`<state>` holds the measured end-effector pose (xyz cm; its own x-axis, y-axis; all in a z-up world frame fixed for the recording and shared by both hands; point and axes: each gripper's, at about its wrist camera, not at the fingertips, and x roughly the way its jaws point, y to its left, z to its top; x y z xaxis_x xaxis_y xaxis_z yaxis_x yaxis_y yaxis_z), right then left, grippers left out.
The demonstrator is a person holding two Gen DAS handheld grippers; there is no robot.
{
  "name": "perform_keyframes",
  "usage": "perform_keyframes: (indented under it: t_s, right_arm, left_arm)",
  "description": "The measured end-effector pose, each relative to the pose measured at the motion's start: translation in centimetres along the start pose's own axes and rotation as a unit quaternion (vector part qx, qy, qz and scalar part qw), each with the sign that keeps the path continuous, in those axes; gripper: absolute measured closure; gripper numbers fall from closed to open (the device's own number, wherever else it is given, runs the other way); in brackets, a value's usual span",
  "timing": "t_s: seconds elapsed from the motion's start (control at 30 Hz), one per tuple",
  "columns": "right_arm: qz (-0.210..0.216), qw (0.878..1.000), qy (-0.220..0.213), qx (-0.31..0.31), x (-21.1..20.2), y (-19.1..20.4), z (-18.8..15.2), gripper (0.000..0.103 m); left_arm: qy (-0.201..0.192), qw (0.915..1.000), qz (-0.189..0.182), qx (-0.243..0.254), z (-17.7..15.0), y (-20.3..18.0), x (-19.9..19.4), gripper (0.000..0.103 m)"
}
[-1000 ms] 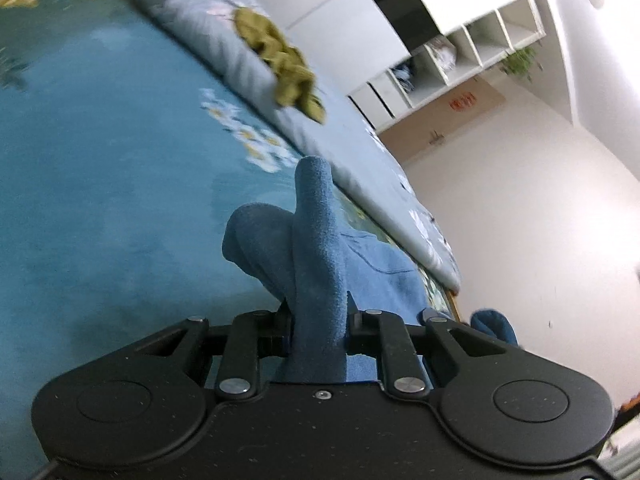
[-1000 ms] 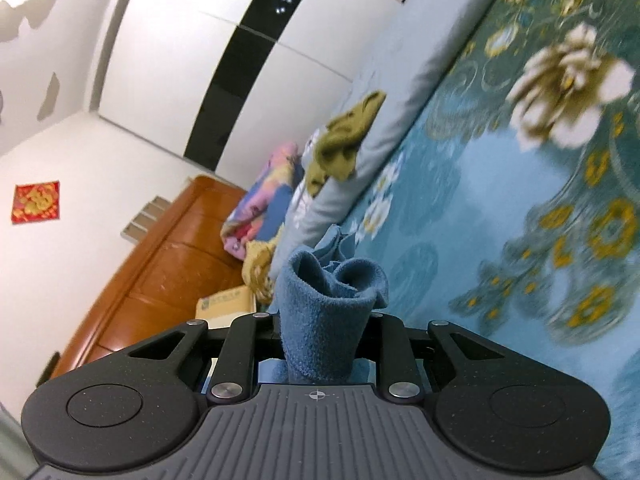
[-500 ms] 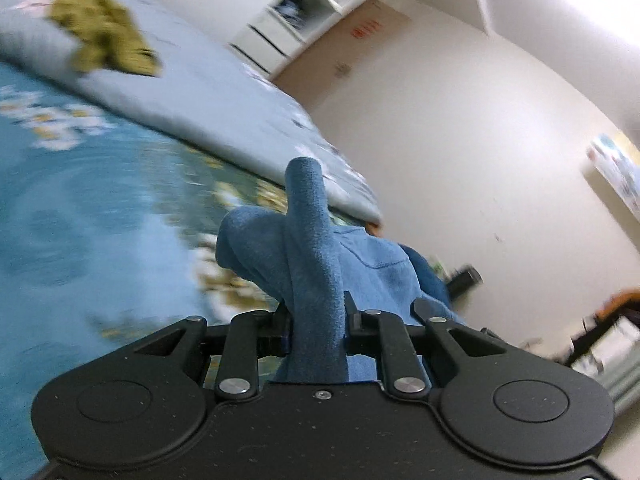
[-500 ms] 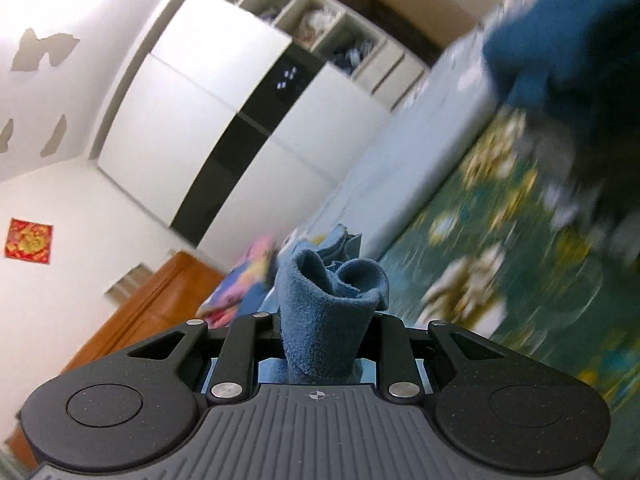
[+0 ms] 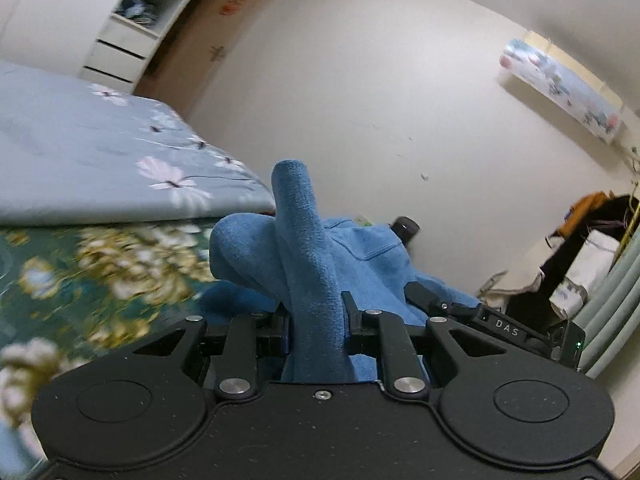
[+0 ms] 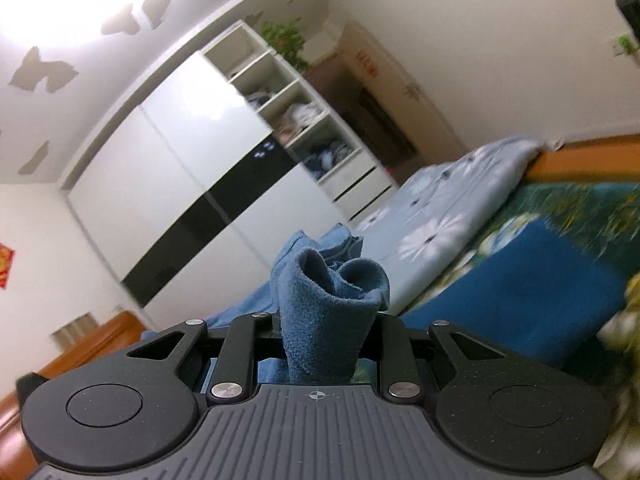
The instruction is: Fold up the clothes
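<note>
Left wrist view: left gripper (image 5: 316, 316) fingers pinch a bunched ridge of the blue fleece garment (image 5: 360, 252), right gripper (image 6: 324, 336) likewise, lifted over the bed (image 5: 80, 272) (both bites thick). Slippery fleece could slide free and sag.

**Bedroom with pale walls**

A white wardrobe (image 6: 192, 184) with a black band stands beside open shelves (image 6: 296, 120). The bed (image 5: 60, 280) carries a grey floral quilt (image 5: 100, 152) over a teal flowered cover. Ceiling paint is peeling.
</note>
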<state>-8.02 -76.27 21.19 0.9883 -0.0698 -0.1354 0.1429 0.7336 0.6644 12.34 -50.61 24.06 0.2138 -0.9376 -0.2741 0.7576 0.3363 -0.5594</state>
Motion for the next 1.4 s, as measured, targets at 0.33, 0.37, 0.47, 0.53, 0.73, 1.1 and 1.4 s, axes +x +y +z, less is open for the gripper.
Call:
perform_keyframes:
  t_s: [0.33,0.37,0.47,0.53,0.73,1.1,1.4]
  right_arm:
    - [-0.046,0.998,-0.023,0.023,1.2,-9.0,3.0,0.083]
    - [-0.050,0.998,-0.019,0.030,1.7,-9.9,2.7,0.083]
    - [-0.068,0.997,-0.002,0.039,3.3,-12.1,1.5,0.083]
    - [-0.072,0.996,0.006,0.046,4.2,-13.3,0.6,0.083]
    - [-0.081,0.995,0.023,0.049,6.0,-15.5,-0.4,0.080]
    - [-0.102,0.993,0.038,0.054,6.4,-15.0,-0.8,0.072]
    - [-0.149,0.986,0.002,0.074,2.4,-14.6,-0.4,0.049]
  left_arm:
    - [0.024,0.9991,-0.003,0.036,-1.1,0.5,11.3,0.084]
    - [0.027,0.9992,0.001,0.031,-1.6,1.2,11.9,0.084]
    - [0.037,0.9992,0.011,0.012,-3.0,3.5,13.2,0.081]
    - [0.033,0.9994,0.011,-0.002,-3.5,4.8,13.5,0.076]
    - [0.032,0.9991,0.014,-0.026,-4.2,7.6,13.8,0.071]
    - [0.037,0.9991,0.015,-0.015,-3.8,7.3,12.4,0.066]
    - [0.046,0.9979,0.040,-0.023,-5.2,8.1,6.2,0.054]
